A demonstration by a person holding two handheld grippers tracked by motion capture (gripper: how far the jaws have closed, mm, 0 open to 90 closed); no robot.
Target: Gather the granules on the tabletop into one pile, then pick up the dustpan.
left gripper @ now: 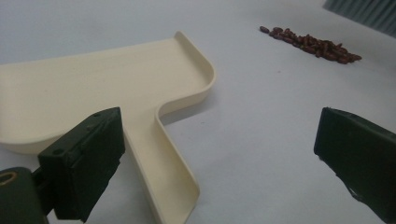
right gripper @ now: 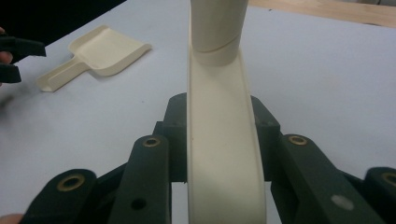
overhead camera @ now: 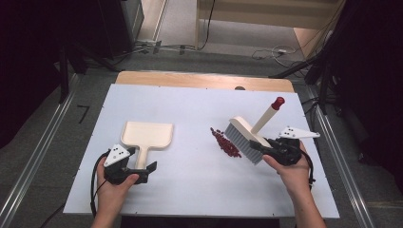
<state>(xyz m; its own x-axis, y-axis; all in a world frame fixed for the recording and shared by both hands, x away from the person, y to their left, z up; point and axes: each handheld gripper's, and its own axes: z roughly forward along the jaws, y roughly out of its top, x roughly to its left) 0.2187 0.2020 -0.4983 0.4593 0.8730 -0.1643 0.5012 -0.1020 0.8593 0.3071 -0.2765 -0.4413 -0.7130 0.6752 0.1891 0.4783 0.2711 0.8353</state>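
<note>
Sweeping set-up, mid-stroke stage. The right gripper (overhead camera: 260, 148) is clamped on the block of a cream hand brush (overhead camera: 247, 135); in the right gripper view the jaws press on both sides of the block (right gripper: 224, 154). The brush's red-tipped handle slants up and away from this gripper, and its grey bristles rest on the white worktop (overhead camera: 190, 185). A line of small red beans (overhead camera: 226, 143) lies just beyond the bristles, on the side toward the other hand. The left gripper (overhead camera: 142, 172) stands with jaws apart, astride the end of the handle of the cream dustpan (overhead camera: 146, 135), its pads not pressing; the pan lies flat ahead of it, well apart from the beans (left gripper: 310, 44). Judged step: gathering the beans with the brush. The next move likely calls for closing the left gripper on the dustpan handle (left gripper: 161, 172), bringing the pan's lip up to the beans, then drawing the bristles across the worktop toward it.
</note>
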